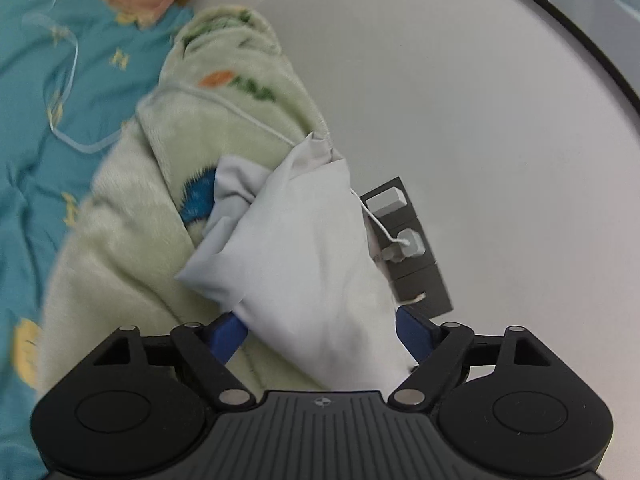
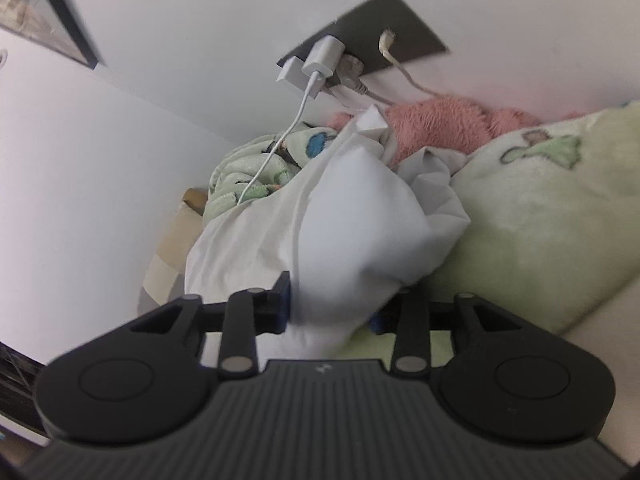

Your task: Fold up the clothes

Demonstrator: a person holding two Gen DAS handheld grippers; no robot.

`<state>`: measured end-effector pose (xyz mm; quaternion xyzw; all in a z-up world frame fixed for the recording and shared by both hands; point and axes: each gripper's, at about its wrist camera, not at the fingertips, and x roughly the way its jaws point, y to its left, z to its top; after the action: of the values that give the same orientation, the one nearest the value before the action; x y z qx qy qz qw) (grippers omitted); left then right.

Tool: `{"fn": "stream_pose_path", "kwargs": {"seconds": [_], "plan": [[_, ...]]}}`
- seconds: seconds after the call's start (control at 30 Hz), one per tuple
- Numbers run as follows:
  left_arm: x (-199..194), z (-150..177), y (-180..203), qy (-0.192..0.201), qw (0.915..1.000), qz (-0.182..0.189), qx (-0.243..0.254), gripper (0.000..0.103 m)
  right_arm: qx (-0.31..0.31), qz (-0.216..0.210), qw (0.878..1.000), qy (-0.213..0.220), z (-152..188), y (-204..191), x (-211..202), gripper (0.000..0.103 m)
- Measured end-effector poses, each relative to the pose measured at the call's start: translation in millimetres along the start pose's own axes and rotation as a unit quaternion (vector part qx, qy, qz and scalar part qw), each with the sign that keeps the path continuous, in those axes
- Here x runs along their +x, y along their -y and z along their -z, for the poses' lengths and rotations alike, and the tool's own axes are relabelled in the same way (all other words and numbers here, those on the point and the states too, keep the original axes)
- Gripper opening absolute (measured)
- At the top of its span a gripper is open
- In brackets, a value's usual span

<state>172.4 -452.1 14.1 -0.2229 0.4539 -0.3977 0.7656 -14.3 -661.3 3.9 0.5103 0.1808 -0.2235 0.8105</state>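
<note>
A white cloth garment (image 1: 304, 248) hangs bunched between the blue fingers of my left gripper (image 1: 320, 332), which is shut on it. The same white garment (image 2: 344, 232) is bunched between the fingers of my right gripper (image 2: 330, 308), which is also shut on it. The fingertips of both grippers are hidden by the fabric. The garment is lifted in front of a pale green fleece blanket (image 1: 160, 208) with a cartoon print, which also shows in the right wrist view (image 2: 540, 208).
A teal printed bedsheet (image 1: 44, 128) lies at the left. A dark wall socket plate (image 2: 372, 32) holds white chargers with cables (image 2: 288, 132) trailing onto the bedding. A pink fluffy item (image 2: 440, 128) lies by the wall. White walls stand close behind.
</note>
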Motion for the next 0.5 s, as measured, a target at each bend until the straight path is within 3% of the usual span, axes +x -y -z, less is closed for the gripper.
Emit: {"fn": "stream_pose_path", "kwargs": {"seconds": [0.07, 0.23, 0.33, 0.37, 0.4, 0.43, 0.5], "plan": [[-27, 9, 8, 0.021, 0.9983, -0.027, 0.048, 0.103, -0.025, 0.009, 1.0, 0.013, 6, -5, -24, 0.056], [-88, 27, 41, 0.05, 0.9885, -0.052, 0.133, 0.103, -0.087, 0.021, 0.995, 0.05, 26, -21, -78, 0.056], [-121, 43, 59, 0.065, 0.9786, -0.07, 0.182, 0.103, -0.126, 0.018, 0.99, 0.067, 39, -33, -105, 0.057], [-131, 49, 64, 0.072, 0.9742, -0.078, 0.2, 0.103, -0.136, 0.014, 0.988, 0.072, 45, -37, -113, 0.064], [-141, 55, 68, 0.077, 0.9705, -0.081, 0.213, 0.103, -0.146, 0.01, 0.986, 0.077, 50, -40, -122, 0.079], [-151, 62, 71, 0.083, 0.967, -0.083, 0.226, 0.103, -0.156, 0.006, 0.984, 0.082, 56, -44, -130, 0.085], [-171, 75, 76, 0.095, 0.9613, -0.086, 0.244, 0.103, -0.183, 0.006, 0.979, 0.086, 69, -52, -145, 0.084]]}}
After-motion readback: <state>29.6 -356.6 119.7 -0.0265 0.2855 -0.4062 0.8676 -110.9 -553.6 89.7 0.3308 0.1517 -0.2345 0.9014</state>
